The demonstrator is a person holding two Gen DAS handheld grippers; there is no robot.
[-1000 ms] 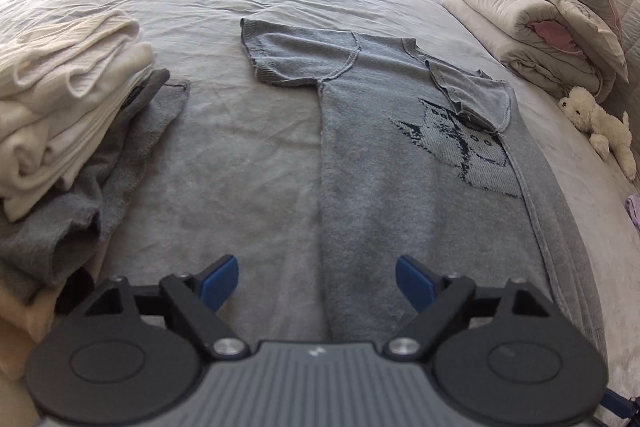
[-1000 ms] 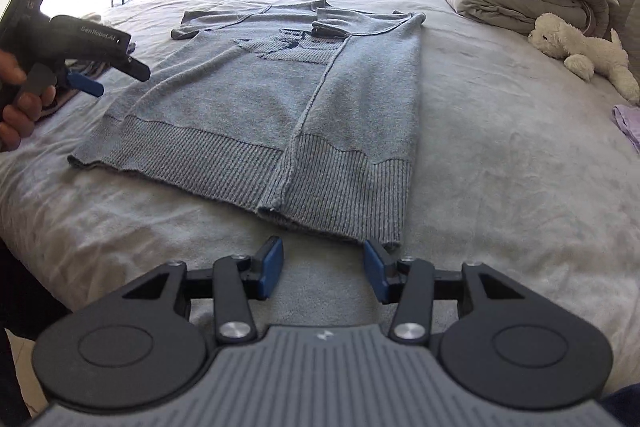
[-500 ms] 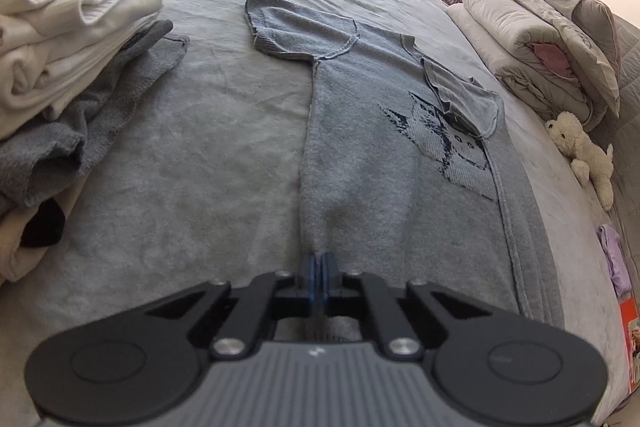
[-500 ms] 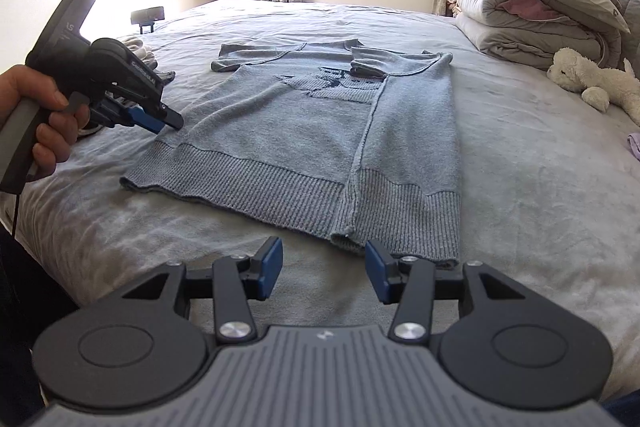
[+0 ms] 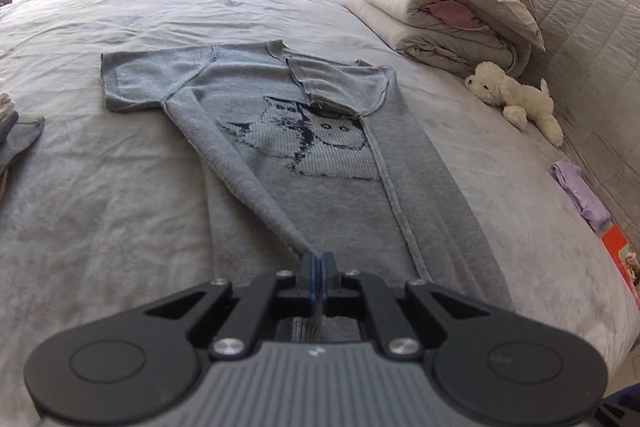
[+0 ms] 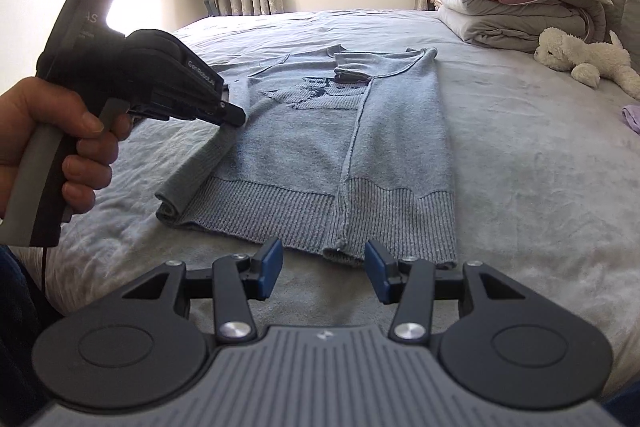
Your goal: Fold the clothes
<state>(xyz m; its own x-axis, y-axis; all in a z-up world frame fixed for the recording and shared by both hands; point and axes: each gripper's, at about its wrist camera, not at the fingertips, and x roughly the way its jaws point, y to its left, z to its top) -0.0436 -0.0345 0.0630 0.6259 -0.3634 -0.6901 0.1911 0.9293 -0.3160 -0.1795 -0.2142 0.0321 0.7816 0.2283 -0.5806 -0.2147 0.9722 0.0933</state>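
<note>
left gripper [image 5: 318, 261] clamped on knit sweater [image 5: 340, 187] side edge, fabric lifted in a ridge, lower centre | right gripper [image 6: 322, 269] jaws apart, empty, just short of ribbed hem | sweater flat mid-frame on grey bed [image 5: 100, 167] | plush toy [image 5: 516, 99] right | folded duvet [image 5: 448, 11] upper right

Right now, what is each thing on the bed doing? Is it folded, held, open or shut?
Sweater: spread flat on the bed, one side and sleeve already folded over, the other side edge lifted.
Left gripper: shut on the sweater's side edge.
Right gripper: open, holding nothing, just short of the hem.
Duvet: folded in a pile.
Toy dog: lying on its side.
Purple cloth: bunched at the bed edge.
</note>
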